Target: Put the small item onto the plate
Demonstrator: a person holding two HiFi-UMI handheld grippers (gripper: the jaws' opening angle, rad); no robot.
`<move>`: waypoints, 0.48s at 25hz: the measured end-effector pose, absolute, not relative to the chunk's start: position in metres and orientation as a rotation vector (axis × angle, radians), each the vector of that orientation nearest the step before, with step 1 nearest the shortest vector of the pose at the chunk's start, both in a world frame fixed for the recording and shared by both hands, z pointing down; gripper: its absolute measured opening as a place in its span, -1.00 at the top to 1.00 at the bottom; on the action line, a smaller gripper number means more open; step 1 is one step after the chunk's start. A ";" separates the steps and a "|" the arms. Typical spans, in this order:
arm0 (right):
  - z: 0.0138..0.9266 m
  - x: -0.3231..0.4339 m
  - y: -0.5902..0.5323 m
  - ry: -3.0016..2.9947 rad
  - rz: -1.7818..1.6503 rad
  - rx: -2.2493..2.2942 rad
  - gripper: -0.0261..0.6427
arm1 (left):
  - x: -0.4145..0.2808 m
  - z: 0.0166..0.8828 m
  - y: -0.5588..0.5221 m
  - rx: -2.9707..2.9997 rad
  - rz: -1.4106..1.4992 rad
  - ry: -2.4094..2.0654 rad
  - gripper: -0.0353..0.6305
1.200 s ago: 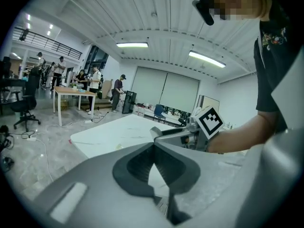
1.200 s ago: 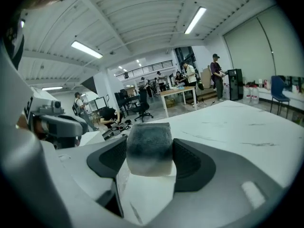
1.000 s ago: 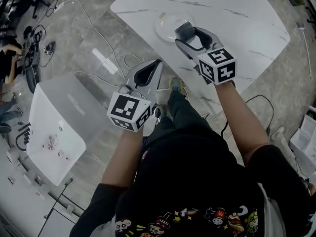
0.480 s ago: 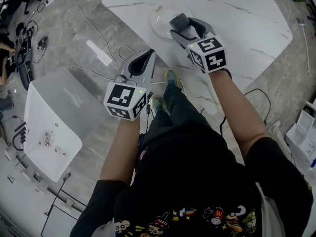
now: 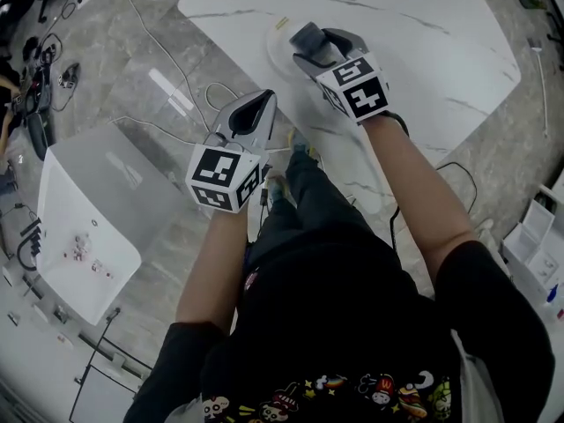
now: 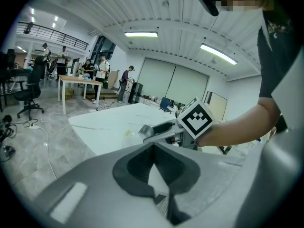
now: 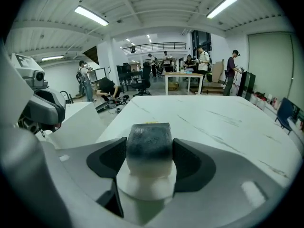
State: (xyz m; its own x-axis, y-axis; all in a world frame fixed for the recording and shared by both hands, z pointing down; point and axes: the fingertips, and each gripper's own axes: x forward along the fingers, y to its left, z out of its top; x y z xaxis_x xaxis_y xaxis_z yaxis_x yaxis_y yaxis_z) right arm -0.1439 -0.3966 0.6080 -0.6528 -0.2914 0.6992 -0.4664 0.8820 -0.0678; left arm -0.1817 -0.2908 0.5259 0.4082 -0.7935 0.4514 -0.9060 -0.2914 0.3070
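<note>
My right gripper (image 5: 315, 49) is shut on the small item (image 5: 306, 33), a dark grey block with a pale lower part. It holds the block over the near side of the clear plate (image 5: 275, 44) at the white marble table's (image 5: 423, 25) left front. In the right gripper view the block (image 7: 148, 148) fills the space between both jaws. My left gripper (image 5: 260, 102) hangs shut and empty off the table, over the floor, to the plate's near left. The left gripper view shows its own closed tips (image 6: 153, 146), the plate (image 6: 129, 137) and the right gripper (image 6: 159, 129) beyond.
A low white stand (image 5: 88, 227) with small bits (image 5: 84, 249) on it sits on the floor at the left. Cables (image 5: 176, 69) run over the floor by the table's edge. My legs and shoes (image 5: 300, 161) are under the table's front. People stand far back in the hall (image 7: 204, 61).
My right gripper has carried the block to the left and further over the plate. The left gripper has stayed roughly where it was, shut.
</note>
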 end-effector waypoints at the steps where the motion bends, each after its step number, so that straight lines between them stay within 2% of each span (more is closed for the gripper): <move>1: 0.609 -0.145 -0.397 -2.316 0.308 0.535 -0.07 | -0.181 0.525 -0.291 2.155 0.287 -1.440 0.89; 12: 0.618 -0.160 -0.408 -2.272 0.326 0.477 -0.07 | -0.186 0.523 -0.287 2.146 0.274 -1.446 0.89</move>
